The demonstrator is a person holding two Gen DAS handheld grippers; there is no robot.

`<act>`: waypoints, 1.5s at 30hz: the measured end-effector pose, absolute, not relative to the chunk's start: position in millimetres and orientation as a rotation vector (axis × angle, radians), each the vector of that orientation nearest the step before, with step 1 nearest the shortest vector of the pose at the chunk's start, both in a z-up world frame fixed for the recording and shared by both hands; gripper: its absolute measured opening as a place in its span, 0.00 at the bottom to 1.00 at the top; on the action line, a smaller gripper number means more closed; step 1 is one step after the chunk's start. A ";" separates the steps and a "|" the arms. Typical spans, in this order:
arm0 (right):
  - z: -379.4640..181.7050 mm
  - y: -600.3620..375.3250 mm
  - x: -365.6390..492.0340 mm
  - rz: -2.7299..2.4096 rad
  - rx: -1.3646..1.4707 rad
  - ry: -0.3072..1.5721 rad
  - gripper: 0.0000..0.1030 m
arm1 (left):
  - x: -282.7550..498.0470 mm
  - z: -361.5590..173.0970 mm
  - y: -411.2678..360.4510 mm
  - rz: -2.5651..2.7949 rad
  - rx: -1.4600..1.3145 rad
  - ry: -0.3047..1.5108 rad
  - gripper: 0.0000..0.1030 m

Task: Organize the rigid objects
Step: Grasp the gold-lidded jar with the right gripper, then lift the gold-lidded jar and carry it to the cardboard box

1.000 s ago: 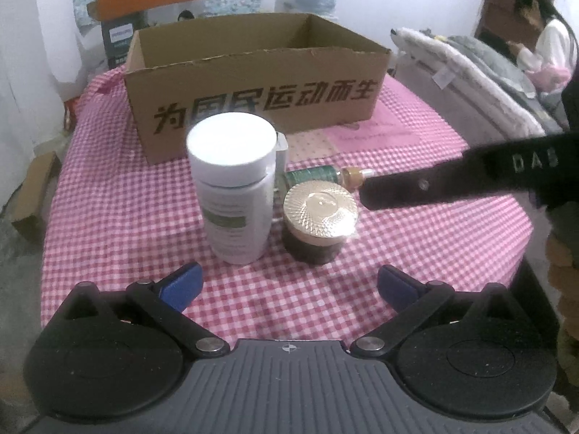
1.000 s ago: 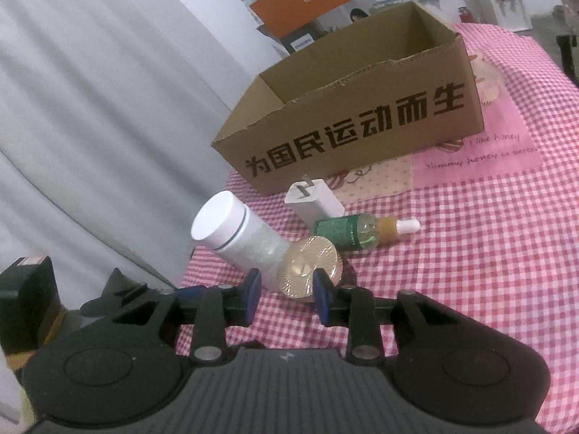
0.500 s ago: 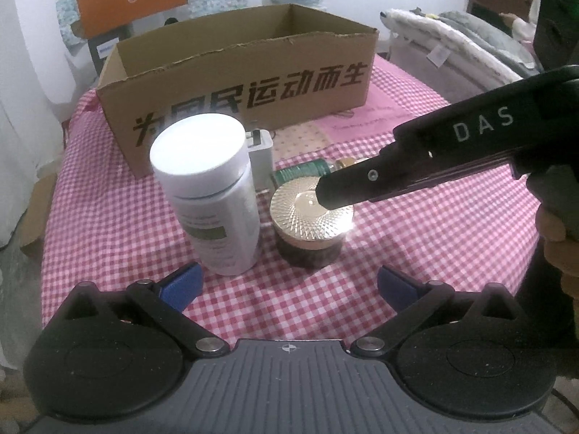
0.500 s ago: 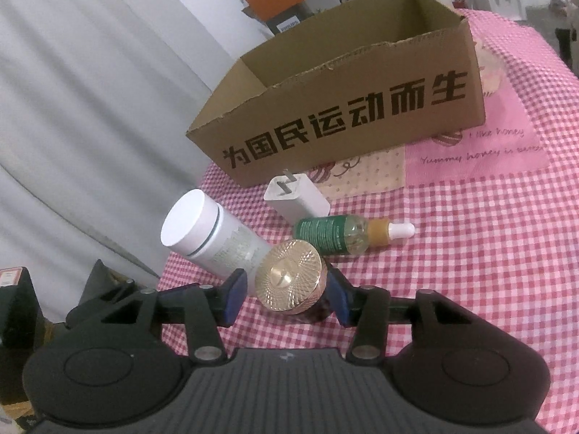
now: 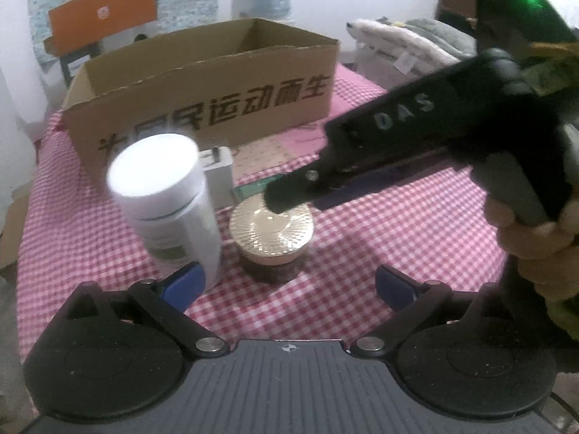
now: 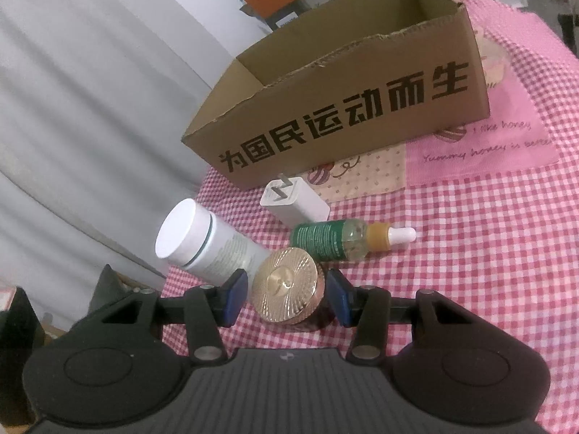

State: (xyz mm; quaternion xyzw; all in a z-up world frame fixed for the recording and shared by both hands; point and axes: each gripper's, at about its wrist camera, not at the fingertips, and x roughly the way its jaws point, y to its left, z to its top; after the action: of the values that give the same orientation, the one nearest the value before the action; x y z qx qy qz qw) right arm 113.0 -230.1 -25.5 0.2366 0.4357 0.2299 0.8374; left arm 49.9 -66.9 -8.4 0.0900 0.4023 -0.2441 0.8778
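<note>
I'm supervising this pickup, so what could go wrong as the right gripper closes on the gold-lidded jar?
The right gripper straddles the gold-lidded jar, and its left finger sits close to the white bottle, so it could topple it. The dropper bottle lying just behind might get rolled.

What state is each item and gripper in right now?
cardboard box: open at the top, upright, nothing visible inside.
white bottle: upright, capped.
gold-lid jar: upright, lidded, between the right gripper's fingers.
dropper bottle: lying on its side, capped.
white charger: lying flat, prongs folded out.
right gripper: open around the jar, pads not clearly touching.
left gripper: open, empty.
</note>
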 end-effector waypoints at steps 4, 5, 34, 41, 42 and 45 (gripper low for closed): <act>-29.6 -227.7 121.7 0.504 0.507 0.941 0.43 | 55.3 -15.1 -71.9 -0.512 0.212 0.849 0.87; -30.9 -226.0 124.1 0.505 0.501 0.947 0.43 | 57.5 -16.7 -72.7 -0.508 0.213 0.854 0.83; -37.2 -244.5 72.4 0.515 0.521 1.038 0.43 | 30.4 -18.2 -82.2 -0.672 0.221 0.914 0.69; -35.1 -250.8 71.2 0.498 0.552 1.029 0.44 | 34.3 -23.9 -95.4 -0.628 0.304 0.887 0.71; -35.6 -249.4 71.3 0.499 0.548 1.034 0.44 | 37.1 -25.6 -96.4 -0.625 0.309 0.890 0.71; -39.6 -243.7 73.1 0.498 0.535 1.048 0.46 | 41.6 -31.0 -100.8 -0.618 0.326 0.896 0.69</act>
State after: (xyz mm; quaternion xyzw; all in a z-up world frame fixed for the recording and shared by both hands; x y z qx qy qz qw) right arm 73.1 -243.7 -39.6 0.2495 0.4889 0.2322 0.8030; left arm 41.6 -100.8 -31.0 0.1545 0.4241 -0.2927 0.8430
